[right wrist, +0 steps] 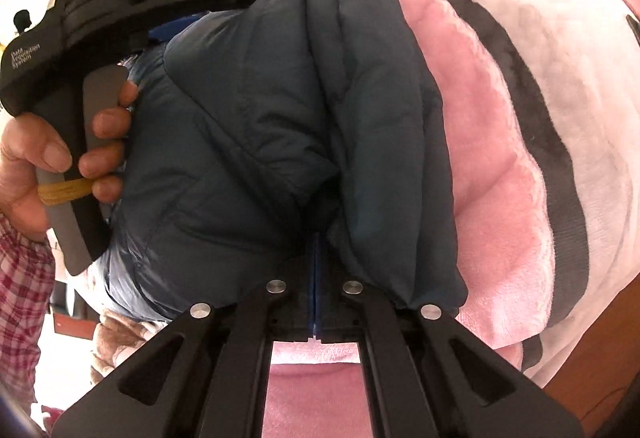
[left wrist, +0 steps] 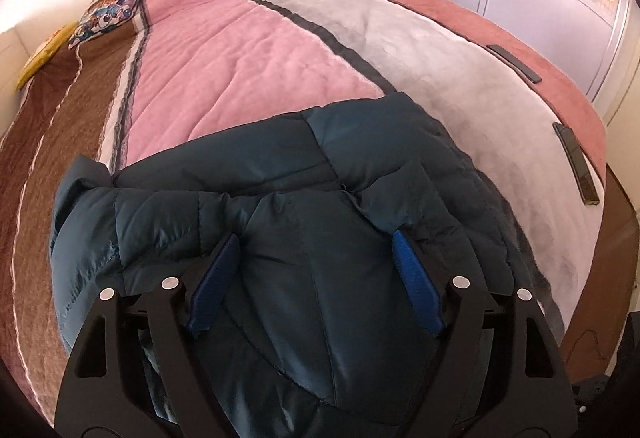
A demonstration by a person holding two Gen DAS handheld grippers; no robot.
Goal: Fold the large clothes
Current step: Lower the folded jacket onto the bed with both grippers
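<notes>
Striped fleece blanket point(left wrist: 256, 50) covers the bed, and my teal puffer jacket point(left wrist: 304, 178) lies bunched at its near edge. My left gripper point(left wrist: 316, 258) hovers spread wide over the jacket, holding nothing. My right gripper point(right wrist: 316, 258) has its fingers pressed together with a jacket fold bunched right at them, so I judge it clamped on fabric. I expect the jacket to be light, puffy and slick, so I'd pinch stitched seams or the hem rather than padded panels.

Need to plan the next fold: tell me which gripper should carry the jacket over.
Right. The right gripper is shut on the jacket edge. The left gripper is open over the jacket, gripping nothing.
</notes>
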